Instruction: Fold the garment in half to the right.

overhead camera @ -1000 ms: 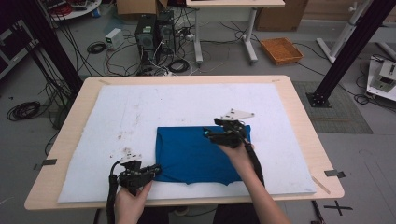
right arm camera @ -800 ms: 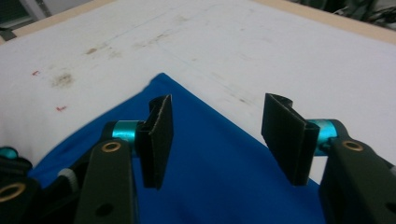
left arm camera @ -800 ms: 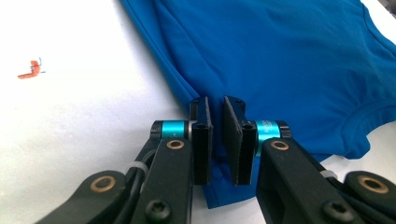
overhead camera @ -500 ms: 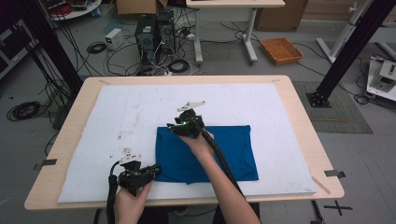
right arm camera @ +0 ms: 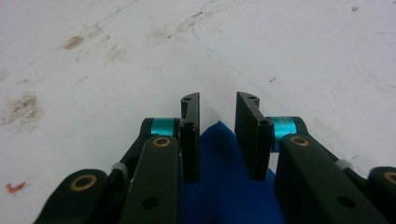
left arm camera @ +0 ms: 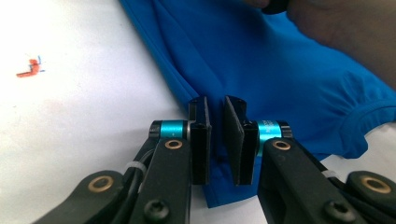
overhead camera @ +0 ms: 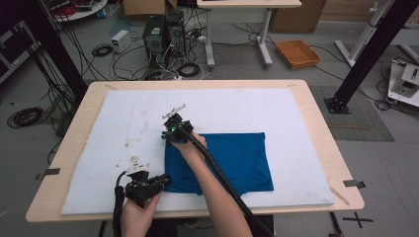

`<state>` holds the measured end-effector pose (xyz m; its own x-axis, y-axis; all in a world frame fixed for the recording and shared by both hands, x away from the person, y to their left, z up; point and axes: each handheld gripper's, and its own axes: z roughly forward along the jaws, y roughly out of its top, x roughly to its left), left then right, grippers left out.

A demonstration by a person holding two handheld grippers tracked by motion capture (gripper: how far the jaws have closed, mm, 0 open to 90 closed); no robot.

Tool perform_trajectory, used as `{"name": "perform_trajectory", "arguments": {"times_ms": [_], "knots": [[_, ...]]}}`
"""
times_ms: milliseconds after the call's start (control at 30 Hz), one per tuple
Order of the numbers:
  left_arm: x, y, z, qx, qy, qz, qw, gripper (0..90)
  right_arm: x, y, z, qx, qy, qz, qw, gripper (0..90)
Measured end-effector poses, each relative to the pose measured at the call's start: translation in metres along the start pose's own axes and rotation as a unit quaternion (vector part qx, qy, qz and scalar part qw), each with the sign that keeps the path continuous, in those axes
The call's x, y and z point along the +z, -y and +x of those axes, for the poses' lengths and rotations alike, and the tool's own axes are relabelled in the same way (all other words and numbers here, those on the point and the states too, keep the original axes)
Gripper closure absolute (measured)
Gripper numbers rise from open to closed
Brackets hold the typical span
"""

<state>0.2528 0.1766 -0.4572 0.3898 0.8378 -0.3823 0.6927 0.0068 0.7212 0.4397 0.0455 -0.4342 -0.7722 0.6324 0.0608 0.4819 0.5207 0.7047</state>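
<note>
Right gripper (right arm camera: 215, 140): two black jaws with a gap between them, a corner of the blue cloth (right arm camera: 224, 186) sitting in that gap; jaws have just been closing, and the pads look not quite pressed on the fabric, though the view is tight. Left gripper (left arm camera: 217, 140): two jaws nearly together, narrow slit, pinching a fold at the cloth's near edge.

In the high view one blue cloth (overhead camera: 232, 160) lies folded flat on the white mat (overhead camera: 276, 113), roughly at 5 o'clock from the mat's centre. The right gripper (overhead camera: 170, 133) sits at the cloth's 10 o'clock corner, with the forearm crossing the cloth from 6 o'clock. The left gripper (overhead camera: 160, 181) is at the cloth's 8 o'clock corner, near the mat's front edge.

Count: two grippers, two hands, one cloth, one mat, one wooden table (overhead camera: 321, 128). Brown stains on the mat at 9 o'clock from the cloth; one small red mark (left arm camera: 31, 68) on the mat in the left gripper view. On the floor beyond the table, at 1 o'clock, one orange tray (overhead camera: 298, 53).
</note>
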Motion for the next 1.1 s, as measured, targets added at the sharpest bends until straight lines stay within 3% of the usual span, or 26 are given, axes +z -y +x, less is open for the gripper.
{"name": "perform_trajectory", "arguments": {"times_ms": [100, 167, 267, 300, 600, 800, 833, 900, 1000, 1100], "knots": [[0.0, 0.0, 0.0, 0.001, -0.001, -0.001, 1.0, 80.2, 0.007, -0.002, 0.006, -0.016, 0.01, 0.019, 0.9996, 74.2], [0.0, 0.001, -0.001, 0.002, -0.001, -0.003, 1.0, 80.0, 0.01, -0.003, 0.008, -0.025, 0.026, 0.022, 0.9991, 78.2], [0.0, 0.001, -0.001, 0.004, -0.002, -0.002, 1.0, 79.9, 0.011, -0.004, 0.009, -0.028, 0.029, 0.028, 0.9988, 89.8], [0.0, 0.001, -0.001, 0.002, -0.003, -0.003, 1.0, 80.0, 0.011, -0.004, 0.009, -0.033, 0.03, 0.027, 0.9986, 90.0], [-0.001, 0.001, -0.001, 0.007, -0.003, -0.003, 1.0, 82.4, -0.009, -0.01, 0.001, -0.013, 0.02, -0.008, 0.9997, 90.0], [-0.001, 0.001, -0.002, 0.006, -0.004, -0.003, 1.0, 82.4, -0.015, -0.011, -0.004, 0.003, -0.001, -0.022, 0.9998, 90.0], [-0.001, 0.001, -0.002, 0.006, -0.004, -0.004, 1.0, 82.4, -0.012, -0.011, -0.003, 0.004, -0.003, -0.018, 0.9998, 88.1], [-0.001, 0.001, -0.002, 0.006, -0.002, -0.003, 1.0, 82.3, -0.007, -0.009, -0.002, 0.009, -0.003, -0.008, 0.9999, 73.8], [-0.001, 0.001, -0.001, 0.005, -0.002, -0.003, 1.0, 82.2, -0.002, -0.007, -0.001, 0.018, 0.005, 0.001, 0.9998, 68.8], [0.0, 0.001, -0.001, 0.004, 0.0, -0.004, 1.0, 82.1, 0.001, -0.006, 0.003, 0.009, 0.015, 0.012, 0.9998, 67.3]]}}
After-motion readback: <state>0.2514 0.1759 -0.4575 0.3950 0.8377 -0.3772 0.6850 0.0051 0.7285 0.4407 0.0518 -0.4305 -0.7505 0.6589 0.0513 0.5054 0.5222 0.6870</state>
